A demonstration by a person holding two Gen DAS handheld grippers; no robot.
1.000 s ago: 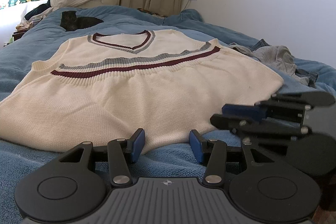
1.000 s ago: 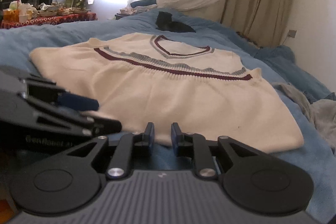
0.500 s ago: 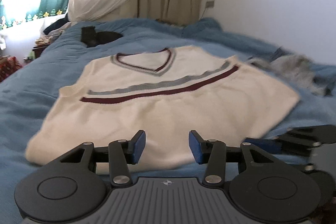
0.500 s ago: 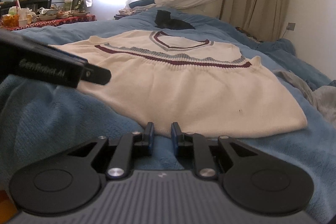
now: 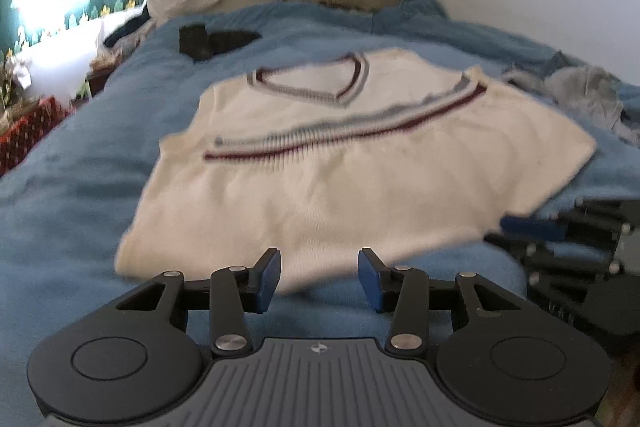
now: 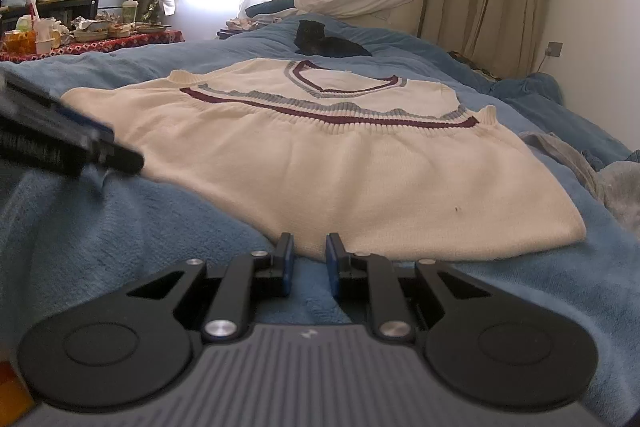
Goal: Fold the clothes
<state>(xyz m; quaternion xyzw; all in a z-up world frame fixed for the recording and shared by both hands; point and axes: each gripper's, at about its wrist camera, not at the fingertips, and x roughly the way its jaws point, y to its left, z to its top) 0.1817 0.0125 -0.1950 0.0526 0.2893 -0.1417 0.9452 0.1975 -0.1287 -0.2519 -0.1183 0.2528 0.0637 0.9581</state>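
While the cream vest (image 5: 360,179) lies flat on the bed (image 5: 80,187), folding is unstarted. My left claw (image 5: 319,277) gapes wide, my right claw (image 6: 307,263) narrow, both empty. Next: seize the hem.

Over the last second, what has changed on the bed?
Only the tools moved. The left tool drew back and rose, wide open. The right tool shifted slightly right, with a narrow gap between its jaws. Neither took hold of anything. The cream vest and black cat stayed put on the blue blanket.
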